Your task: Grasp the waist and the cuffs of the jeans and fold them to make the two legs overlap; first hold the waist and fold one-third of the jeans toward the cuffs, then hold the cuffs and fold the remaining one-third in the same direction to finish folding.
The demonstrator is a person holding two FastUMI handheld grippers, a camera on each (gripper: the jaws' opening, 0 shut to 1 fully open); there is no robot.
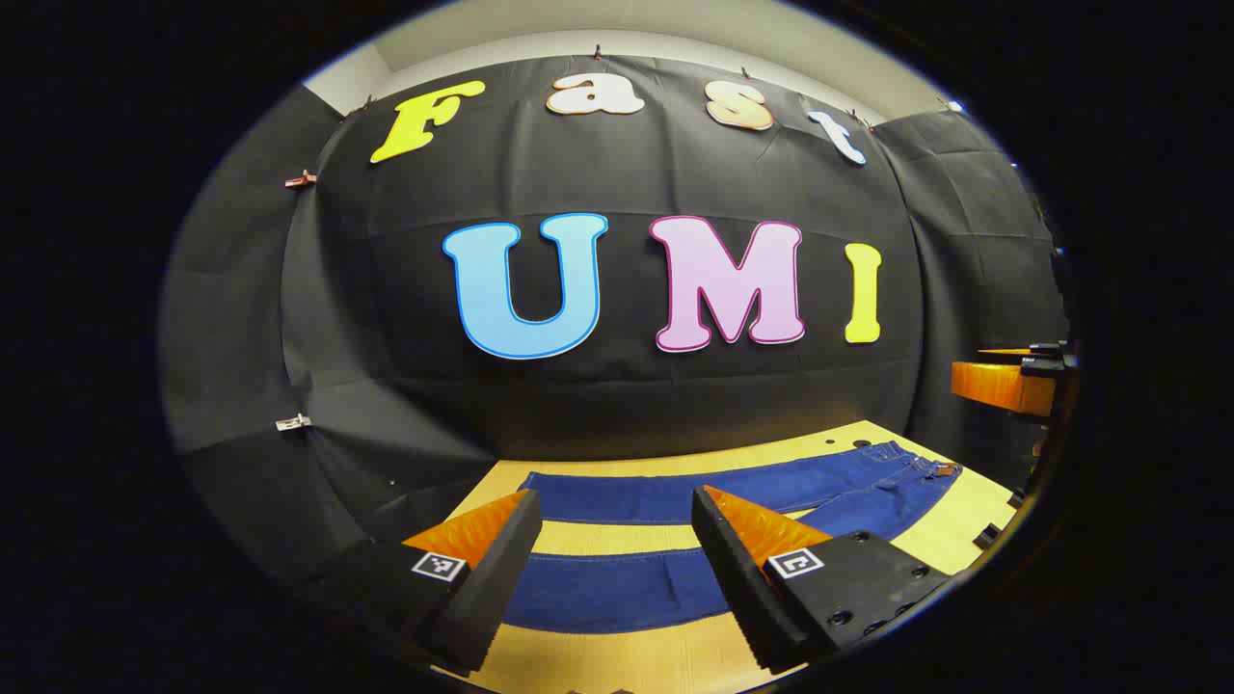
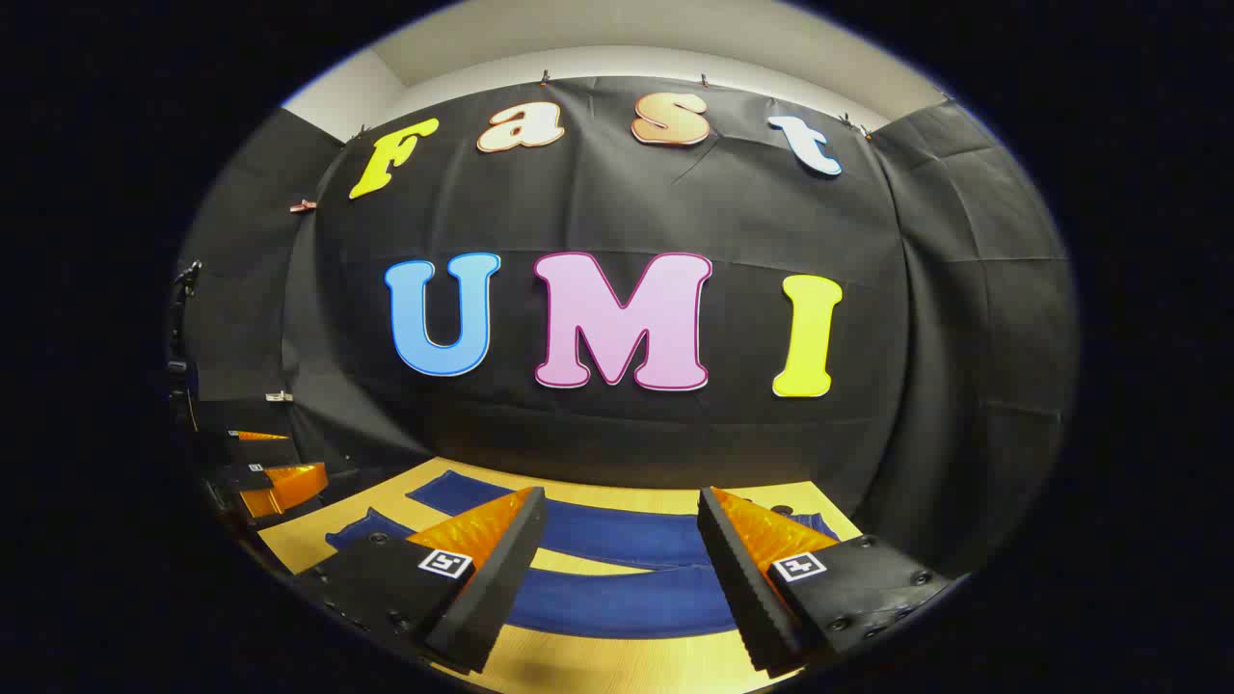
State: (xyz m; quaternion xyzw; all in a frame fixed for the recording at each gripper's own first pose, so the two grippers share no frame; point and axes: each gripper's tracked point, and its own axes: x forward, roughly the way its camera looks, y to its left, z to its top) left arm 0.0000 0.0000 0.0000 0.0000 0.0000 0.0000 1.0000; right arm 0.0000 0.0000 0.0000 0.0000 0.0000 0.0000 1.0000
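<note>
Jeans (image 1: 665, 501) lay flat and unfolded on the counter (image 1: 617, 655), legs apart with a bare strip between them, waist (image 1: 916, 463) toward the right hand-held gripper's side. No fold had been made; judged from this, the first step, overlapping the legs, was not yet begun. The next move called for lowering each tool to the denim. The left hand-held gripper (image 1: 617, 545) and right hand-held gripper (image 2: 622, 549) hovered above the jeans, jaws wide apart, holding and touching nothing.

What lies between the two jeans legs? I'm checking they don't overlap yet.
A bare strip of the wooden table separates the legs of the jeans, seen in the left gripper view.
</note>
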